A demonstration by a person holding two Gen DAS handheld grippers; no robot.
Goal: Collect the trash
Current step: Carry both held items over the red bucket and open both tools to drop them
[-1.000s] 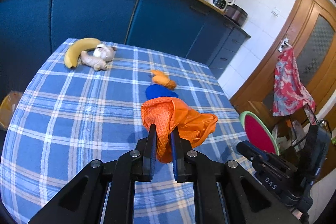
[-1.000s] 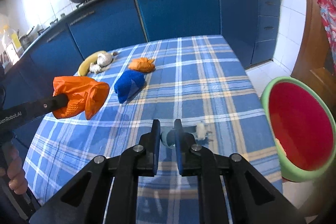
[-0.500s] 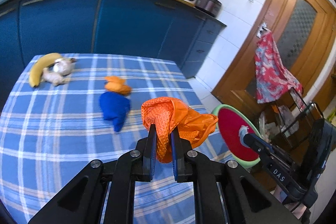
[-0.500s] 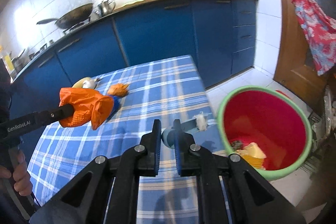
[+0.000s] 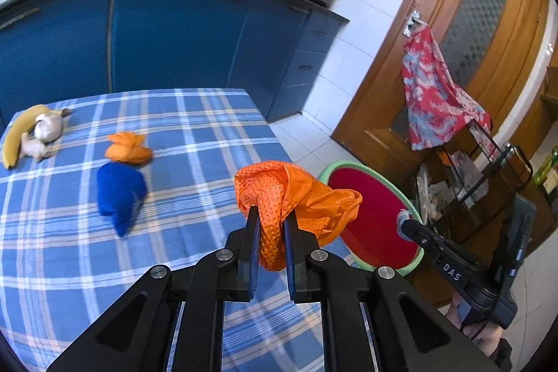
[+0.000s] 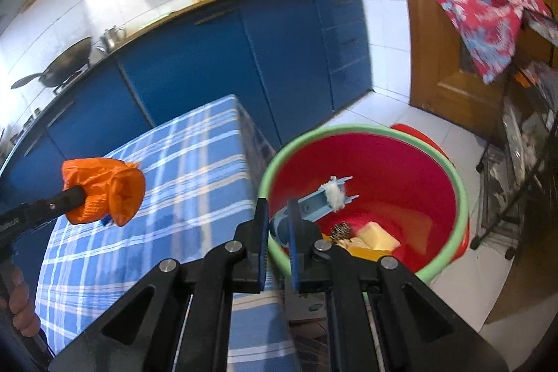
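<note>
My left gripper point(image 5: 271, 215) is shut on a crumpled orange plastic bag point(image 5: 296, 197), held above the right edge of the blue checked table point(image 5: 69, 250); it also shows in the right wrist view point(image 6: 104, 194). My right gripper point(image 6: 278, 211) is shut on a small blue-grey piece of trash with a white tuft point(image 6: 321, 203), held over the red bin with a green rim point(image 6: 383, 169). The bin point(image 5: 369, 225) stands on the floor beside the table. A blue crumpled wrapper point(image 5: 120, 194) and a smaller orange one point(image 5: 128, 149) lie on the table.
A banana point(image 5: 17, 135), garlic point(image 5: 48, 128) and ginger point(image 5: 33, 147) lie at the table's far left. Yellow scraps point(image 6: 376, 236) lie in the bin. Blue cabinets point(image 5: 174, 33) stand behind; a wooden door point(image 5: 453, 40) with a red cloth point(image 5: 436, 100) and a rack point(image 6: 523, 162) stand right.
Both grippers have swung right, from over the table toward the bin. My right gripper now holds its trash over the bin's opening; the left carries the orange bag to the table's edge.
</note>
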